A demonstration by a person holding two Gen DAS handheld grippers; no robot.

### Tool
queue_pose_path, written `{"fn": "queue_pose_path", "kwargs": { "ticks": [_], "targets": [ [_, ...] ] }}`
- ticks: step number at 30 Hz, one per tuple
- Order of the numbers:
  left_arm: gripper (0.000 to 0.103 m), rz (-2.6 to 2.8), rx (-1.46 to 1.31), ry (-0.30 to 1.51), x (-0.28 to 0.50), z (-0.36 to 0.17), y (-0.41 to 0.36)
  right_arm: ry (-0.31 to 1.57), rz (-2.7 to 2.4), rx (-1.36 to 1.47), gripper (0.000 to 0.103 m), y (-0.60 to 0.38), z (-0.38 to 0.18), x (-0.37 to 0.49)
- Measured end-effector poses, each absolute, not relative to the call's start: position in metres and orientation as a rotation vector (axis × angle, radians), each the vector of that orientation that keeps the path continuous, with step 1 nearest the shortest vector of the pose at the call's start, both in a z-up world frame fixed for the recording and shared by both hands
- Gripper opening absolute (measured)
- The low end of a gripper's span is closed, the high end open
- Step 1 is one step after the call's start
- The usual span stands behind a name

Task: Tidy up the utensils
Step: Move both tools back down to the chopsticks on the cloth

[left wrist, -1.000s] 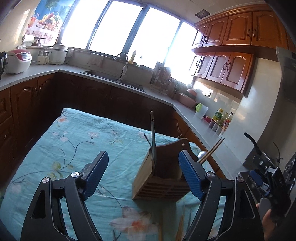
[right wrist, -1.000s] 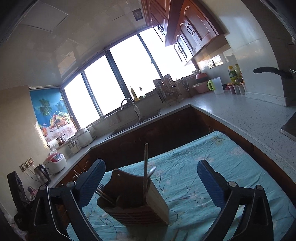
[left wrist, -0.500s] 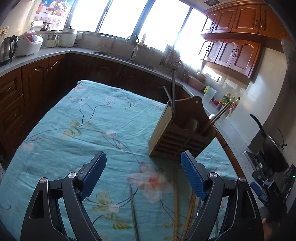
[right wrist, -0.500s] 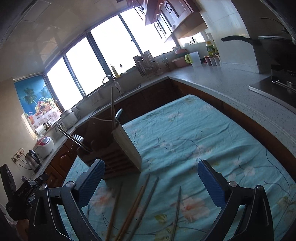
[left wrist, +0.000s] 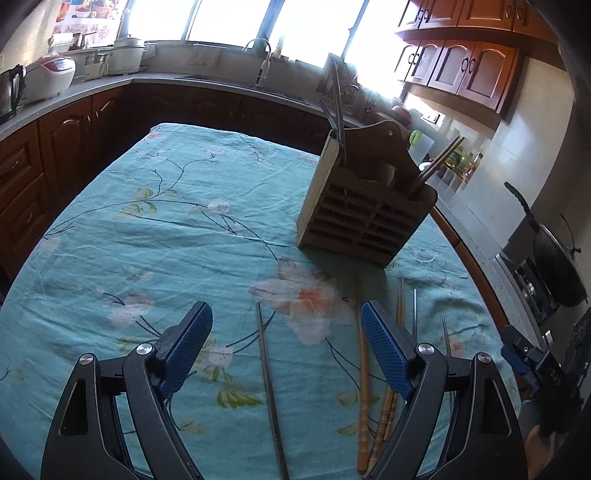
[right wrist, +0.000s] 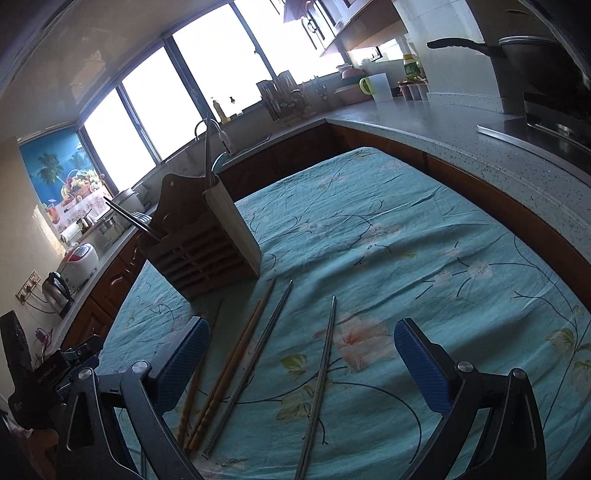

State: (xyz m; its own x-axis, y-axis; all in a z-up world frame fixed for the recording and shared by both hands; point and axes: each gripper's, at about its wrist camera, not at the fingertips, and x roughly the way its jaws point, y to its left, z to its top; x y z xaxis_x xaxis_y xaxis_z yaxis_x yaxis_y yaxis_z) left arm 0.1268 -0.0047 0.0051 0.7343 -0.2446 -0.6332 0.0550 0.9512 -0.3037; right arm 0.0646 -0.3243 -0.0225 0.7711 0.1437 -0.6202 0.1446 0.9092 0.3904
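Chopsticks [left wrist: 363,373] lie lengthwise toward wooden holder [left wrist: 364,218]; L tongs [left wrist: 286,350] & R tongs [right wrist: 301,354] wide open, empty.

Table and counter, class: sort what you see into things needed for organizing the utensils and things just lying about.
Job: loose metal chopstick, wooden chopsticks, wooden utensil holder, left gripper, right gripper.

Lying about: rice cooker, kettle, pan.

Windows [left wrist: 295,26] blown out w/ glare; foreground dim, fisheye-warped edges.
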Motion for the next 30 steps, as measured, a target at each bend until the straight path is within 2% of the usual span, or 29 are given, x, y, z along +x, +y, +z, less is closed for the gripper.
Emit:
{"fn": "queue_pose_path", "kwargs": {
  "ticks": [10,14,20,22,30],
  "targets": [
    [0.085,-0.203,-0.216,0.799,0.143,-0.003,-0.024,0.724,0.018,0.366,0.100,-0.307,-0.022,0.082],
    [0.085,-0.224,-0.174,0.837,0.155,-0.008,-0.039,0.750,0.031,0.365,0.093,-0.303,-0.026,0.097],
    [0.084,-0.261,-0.138,0.893,0.181,-0.018,-0.063,0.845,0.036,0.335,0.063,-0.291,-0.043,0.128],
    [0.079,-0.287,-0.130,0.915,0.191,-0.021,-0.071,0.876,0.041,0.345,0.053,-0.290,-0.051,0.138],
    [0.066,-0.351,-0.070,0.991,0.230,-0.037,-0.102,0.963,0.024,0.343,0.032,-0.290,-0.071,0.174]
  ]
}}
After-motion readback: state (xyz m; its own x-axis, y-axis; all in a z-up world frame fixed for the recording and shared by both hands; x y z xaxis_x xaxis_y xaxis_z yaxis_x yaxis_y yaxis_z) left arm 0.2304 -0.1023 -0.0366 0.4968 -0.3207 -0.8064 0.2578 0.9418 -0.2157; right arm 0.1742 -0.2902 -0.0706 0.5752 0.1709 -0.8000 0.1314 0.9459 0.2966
